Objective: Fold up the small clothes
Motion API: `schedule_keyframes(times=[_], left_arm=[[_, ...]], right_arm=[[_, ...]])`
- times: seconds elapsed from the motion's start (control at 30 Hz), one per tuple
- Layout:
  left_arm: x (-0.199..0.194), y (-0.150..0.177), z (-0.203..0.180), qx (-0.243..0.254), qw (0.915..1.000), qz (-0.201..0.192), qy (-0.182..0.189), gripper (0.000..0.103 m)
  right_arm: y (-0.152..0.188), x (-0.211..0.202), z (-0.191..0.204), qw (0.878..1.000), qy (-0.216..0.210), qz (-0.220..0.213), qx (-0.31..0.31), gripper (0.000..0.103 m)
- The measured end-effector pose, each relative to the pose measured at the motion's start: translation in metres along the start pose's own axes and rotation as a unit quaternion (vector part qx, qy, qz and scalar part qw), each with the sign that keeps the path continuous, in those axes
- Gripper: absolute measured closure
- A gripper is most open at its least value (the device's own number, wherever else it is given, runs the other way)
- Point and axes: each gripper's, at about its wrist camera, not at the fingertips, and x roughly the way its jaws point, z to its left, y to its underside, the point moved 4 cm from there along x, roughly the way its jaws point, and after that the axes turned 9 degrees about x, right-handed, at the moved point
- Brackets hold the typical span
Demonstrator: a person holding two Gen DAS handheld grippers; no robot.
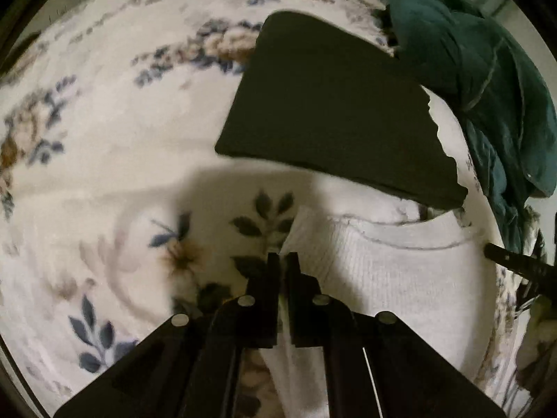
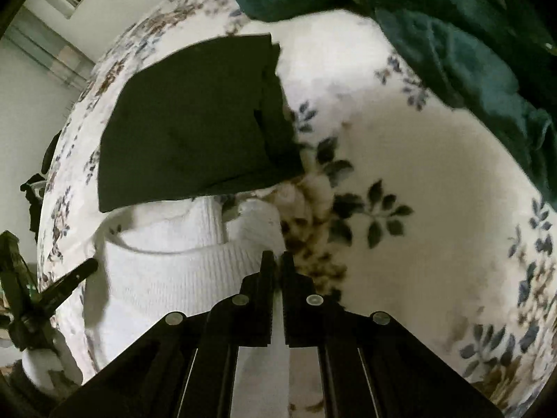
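A white ribbed garment (image 1: 390, 271) lies on a floral blanket (image 1: 115, 174). My left gripper (image 1: 283, 257) is shut on the garment's left edge, with white cloth between the fingers. In the right wrist view my right gripper (image 2: 277, 257) is shut on the right edge of the same white garment (image 2: 181, 271). A folded dark green cloth (image 1: 330, 111) lies flat just beyond the white garment, also seen in the right wrist view (image 2: 195, 125). Each view shows the other gripper's tip at its edge.
A crumpled teal garment (image 1: 480, 80) is heaped at the far right of the blanket; it fills the top right of the right wrist view (image 2: 435, 24). The blanket's edge and a pale wall (image 2: 31, 97) show at the left.
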Motion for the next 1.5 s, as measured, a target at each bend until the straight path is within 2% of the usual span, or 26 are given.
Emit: schedule_keyframes(times=[0.03,0.13,0.3,0.4,0.43,0.47,0.5,0.53,0.57,0.63,0.7,0.73,0.77,0.8,0.83,0.93,0.97,1.0,1.07,1.1,1.2,1.27,1.33,1.4,1.47,1.5], left_arm=[[0.000,-0.001,-0.001,0.001,1.0000,0.000,0.001,0.101],[-0.001,-0.001,-0.005,0.010,0.9999,-0.004,-0.012,0.101],[0.003,-0.012,0.007,-0.021,0.9997,0.001,0.016,0.101],[0.016,-0.006,0.011,-0.055,0.9946,0.054,0.069,0.098],[0.014,-0.003,0.012,-0.065,0.9931,0.059,0.078,0.096],[0.009,0.002,0.014,-0.074,0.9911,0.060,0.093,0.090],[0.001,0.008,0.016,-0.085,0.9886,0.056,0.111,0.084],[-0.010,0.015,0.017,-0.095,0.9864,0.048,0.125,0.070],[-0.018,0.021,0.019,-0.101,0.9851,0.042,0.133,0.053],[-0.034,0.039,0.021,-0.118,0.9823,0.030,0.143,0.045],[-0.041,0.057,0.022,-0.130,0.9814,0.038,0.136,0.045],[-0.042,0.066,0.021,-0.132,0.9809,0.045,0.136,0.045],[-0.042,0.075,0.018,-0.131,0.9805,0.051,0.137,0.045],[-0.043,0.081,0.015,-0.129,0.9806,0.055,0.138,0.045],[-0.043,0.086,0.013,-0.126,0.9806,0.058,0.138,0.045],[-0.039,0.095,0.003,-0.122,0.9787,0.074,0.148,0.045],[-0.038,0.096,0.001,-0.121,0.9782,0.081,0.148,0.045],[-0.035,0.097,-0.003,-0.117,0.9780,0.090,0.147,0.045],[-0.031,0.091,-0.009,-0.103,0.9804,0.095,0.139,0.045],[-0.030,0.088,-0.010,-0.097,0.9818,0.094,0.134,0.045],[-0.023,0.069,-0.014,-0.085,0.9851,0.083,0.124,0.045],[-0.014,0.058,-0.017,-0.074,0.9871,0.082,0.116,0.045],[-0.002,0.047,-0.018,-0.058,0.9894,0.084,0.102,0.045],[0.006,0.039,-0.020,-0.038,0.9930,0.070,0.088,0.047],[0.007,0.036,-0.025,-0.019,0.9945,0.055,0.087,0.090],[0.005,0.036,-0.026,-0.013,0.9946,0.053,0.088,0.091]], right_arm=[[-0.001,0.007,0.006,1.000,-0.002,0.015,-0.014,0.099],[-0.006,0.020,0.007,1.000,0.008,0.008,-0.011,0.099],[-0.021,0.021,0.002,1.000,0.021,-0.018,0.010,0.099],[-0.011,0.040,-0.005,0.998,0.013,0.056,0.027,0.099],[-0.005,0.041,-0.012,0.996,0.003,0.080,0.046,0.093],[0.002,0.036,-0.021,0.993,-0.014,0.092,0.068,0.089],[0.008,0.030,-0.028,0.991,-0.034,0.095,0.083,0.075],[0.015,0.021,-0.038,0.989,-0.056,0.095,0.100,0.057],[0.025,0.010,-0.051,0.986,-0.073,0.091,0.122,0.051],[0.046,0.002,-0.070,0.977,-0.103,0.103,0.156,0.041],[0.075,0.009,-0.082,0.962,-0.123,0.154,0.186,0.039],[0.095,0.017,-0.086,0.950,-0.140,0.188,0.207,0.039],[0.105,0.021,-0.086,0.944,-0.153,0.200,0.215,0.039],[0.116,0.022,-0.085,0.941,-0.167,0.194,0.222,0.055],[0.122,0.022,-0.083,0.940,-0.177,0.186,0.224,0.097],[0.130,0.010,-0.090,0.949,-0.153,0.137,0.240,0.100],[0.130,0.005,-0.101,0.955,-0.108,0.111,0.254,0.100],[0.130,0.004,-0.105,0.954,-0.095,0.107,0.263,0.100],[0.133,0.007,-0.106,0.942,-0.121,0.125,0.286,0.100],[0.131,0.006,-0.104,0.942,-0.124,0.124,0.287,0.100],[0.115,0.000,-0.093,0.955,-0.118,0.110,0.249,0.097],[0.101,0.001,-0.091,0.953,-0.137,0.107,0.250,0.087],[0.087,0.004,-0.093,0.948,-0.158,0.095,0.261,0.053],[0.072,0.021,-0.084,0.944,-0.181,0.102,0.257,0.045],[0.057,0.034,-0.076,0.948,-0.178,0.121,0.236,0.047],[0.054,0.031,-0.071,0.956,-0.169,0.102,0.216,0.079]])
